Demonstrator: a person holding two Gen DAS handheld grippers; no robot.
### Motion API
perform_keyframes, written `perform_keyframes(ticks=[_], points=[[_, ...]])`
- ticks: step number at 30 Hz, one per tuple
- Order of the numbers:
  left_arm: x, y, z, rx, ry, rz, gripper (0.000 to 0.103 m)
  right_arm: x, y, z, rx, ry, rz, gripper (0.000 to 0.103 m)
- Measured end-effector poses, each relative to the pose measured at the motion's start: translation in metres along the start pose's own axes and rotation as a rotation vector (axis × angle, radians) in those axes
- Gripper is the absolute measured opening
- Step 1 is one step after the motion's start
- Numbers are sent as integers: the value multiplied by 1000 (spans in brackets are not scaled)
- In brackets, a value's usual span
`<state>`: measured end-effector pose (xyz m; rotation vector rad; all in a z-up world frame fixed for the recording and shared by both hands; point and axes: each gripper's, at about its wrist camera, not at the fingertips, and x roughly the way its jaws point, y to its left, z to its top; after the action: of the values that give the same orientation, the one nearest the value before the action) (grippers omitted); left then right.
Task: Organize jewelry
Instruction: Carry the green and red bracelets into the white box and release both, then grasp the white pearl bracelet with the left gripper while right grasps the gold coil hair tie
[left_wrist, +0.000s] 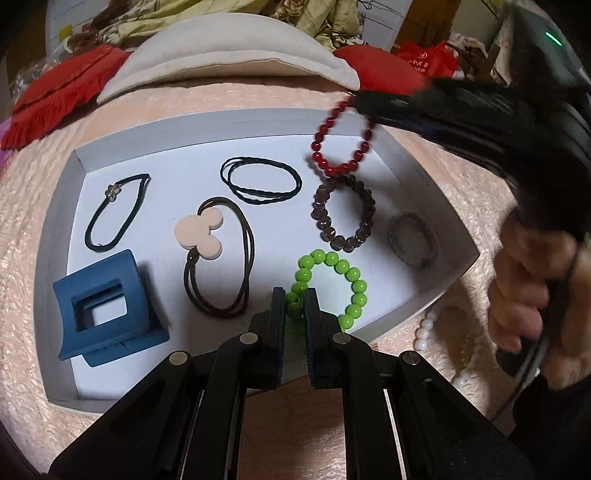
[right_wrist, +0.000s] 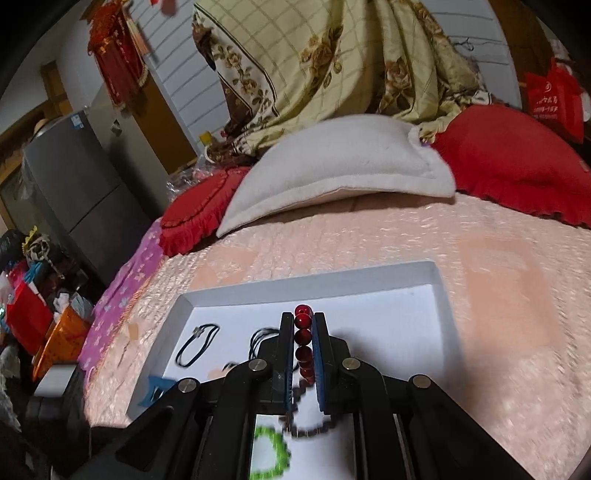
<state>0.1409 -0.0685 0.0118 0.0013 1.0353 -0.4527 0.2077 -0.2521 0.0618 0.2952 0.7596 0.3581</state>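
Observation:
A white tray (left_wrist: 59, 206) lies on the pink bedspread. In it lie a green bead bracelet (left_wrist: 332, 284), a dark brown bead bracelet (left_wrist: 343, 214), a grey woven bracelet (left_wrist: 412, 240), black hair ties (left_wrist: 260, 181), a pink mouse-shaped hair tie (left_wrist: 201, 230), a thin black tie (left_wrist: 114, 214) and a blue hair claw (left_wrist: 107, 306). My left gripper (left_wrist: 294, 295) is shut on the green bracelet's near beads. My right gripper (right_wrist: 302, 319) is shut on a red bead bracelet (right_wrist: 303, 339), which hangs above the tray's far right part (left_wrist: 341, 147).
A white pearl bracelet (left_wrist: 424, 328) lies on the bedspread outside the tray's right edge. A white pillow (right_wrist: 343, 170) and red cushions (right_wrist: 517, 162) lie at the far side of the bed. A grey fridge (right_wrist: 74, 192) and clutter stand to the left.

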Motion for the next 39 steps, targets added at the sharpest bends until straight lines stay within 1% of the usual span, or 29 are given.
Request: perform_keyframes(ticks=[1, 4, 7, 8, 10, 11, 12, 13, 16, 19, 22, 23, 24, 25, 26, 27, 29, 32, 36, 39], points=[[0, 0, 0, 5, -1, 3, 8, 7, -3, 2, 11, 13, -4, 9], [-2, 3, 0, -1, -5, 6, 8, 24, -19, 7, 62, 55, -89, 9], [0, 6, 2, -14, -4, 7, 8, 33, -35, 6, 81, 91, -173, 9], [0, 7, 2, -19, -4, 9, 8, 34, -39, 5, 88, 99, -182, 9], [1, 9, 3, -27, 0, 11, 8, 34, -44, 5, 90, 106, -194, 9], [2, 9, 2, -31, 2, 13, 8, 33, -42, 7, 69, 101, -219, 9], [1, 9, 2, -31, -1, 14, 8, 32, -41, 7, 41, 99, -265, 9], [1, 9, 2, -27, -1, 19, 8, 31, -42, 7, 35, 101, -283, 9], [2, 6, 2, -15, -2, 28, 8, 31, -49, 5, 58, 117, -295, 9], [3, 5, 2, -17, -2, 28, 9, 31, -52, 5, 65, 127, -301, 8], [4, 5, 4, -26, -3, 8, 17, 31, -57, 1, 90, 140, -278, 9], [4, 4, 4, -27, -3, 0, 23, 31, -59, -1, 97, 147, -268, 9], [4, 3, 4, -26, -3, -7, 32, 31, -60, -3, 101, 151, -272, 15], [4, 1, 4, -23, -4, -13, 37, 28, -61, -5, 99, 142, -280, 17], [4, -1, 4, -16, -5, -10, 47, 26, -62, -7, 101, 141, -278, 17], [4, -3, 3, -9, -6, -3, 52, 24, -62, -8, 108, 144, -264, 19], [3, -3, 0, -17, -12, 7, 53, 18, -65, -12, 135, 143, -231, 21], [-1, 5, -1, -56, -5, -6, 53, 7, -69, -20, 180, 144, -181, 21], [-8, 14, -7, -94, -1, -5, 53, -6, -66, -33, 166, 157, -157, 21], [-11, 13, -12, -86, 6, 9, 54, -12, -64, -41, 160, 166, -140, 21]])
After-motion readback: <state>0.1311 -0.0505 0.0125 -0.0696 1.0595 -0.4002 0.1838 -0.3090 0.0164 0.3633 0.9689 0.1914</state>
